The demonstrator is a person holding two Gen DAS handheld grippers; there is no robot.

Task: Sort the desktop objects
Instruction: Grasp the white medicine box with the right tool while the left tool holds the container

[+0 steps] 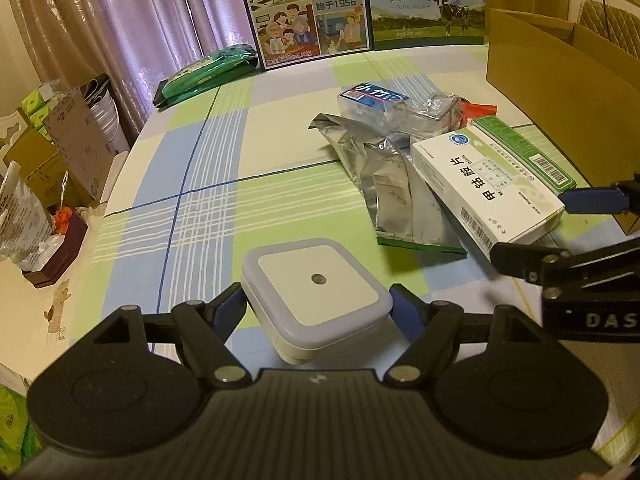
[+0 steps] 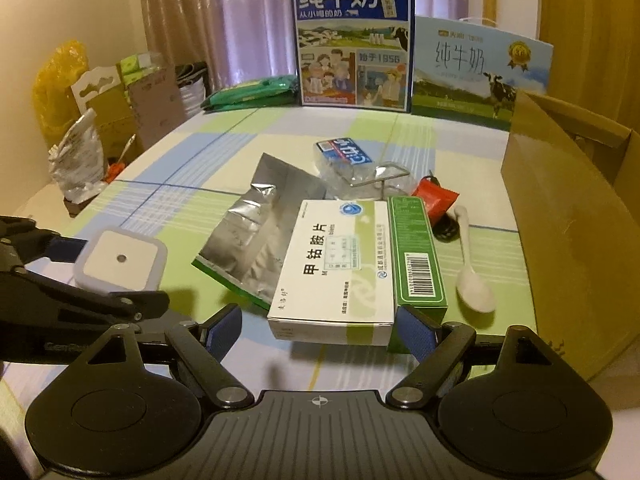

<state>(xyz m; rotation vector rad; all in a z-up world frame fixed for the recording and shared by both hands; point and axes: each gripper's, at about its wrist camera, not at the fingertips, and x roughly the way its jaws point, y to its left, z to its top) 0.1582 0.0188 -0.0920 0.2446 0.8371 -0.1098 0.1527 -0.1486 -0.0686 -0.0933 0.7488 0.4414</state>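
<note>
Gripping: left gripper (image 1: 318,312) closed on the night light (image 1: 318,300), held over the tabletop's near edge.
Foil pouch (image 2: 256,232): flat mid-table, partly under the white pill box (image 2: 336,268).
Right gripper (image 2: 320,328): wide open around the white pill box's near end, nothing held.
Green box (image 2: 418,256): touching the white box's right side.
Spoon (image 2: 472,276): just beside, right.
Cardboard box (image 2: 568,216): right edge.
Risk: the right finger looks wedged at the green box; closing may pinch both or shove them into the spoon.

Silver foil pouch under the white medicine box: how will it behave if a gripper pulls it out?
The silver foil pouch looks creased and flat, so probably floppy and light. The white medicine box rests on its edge, so pulling may drag or tip it. Its glossy surface may slip between fingers.
</note>
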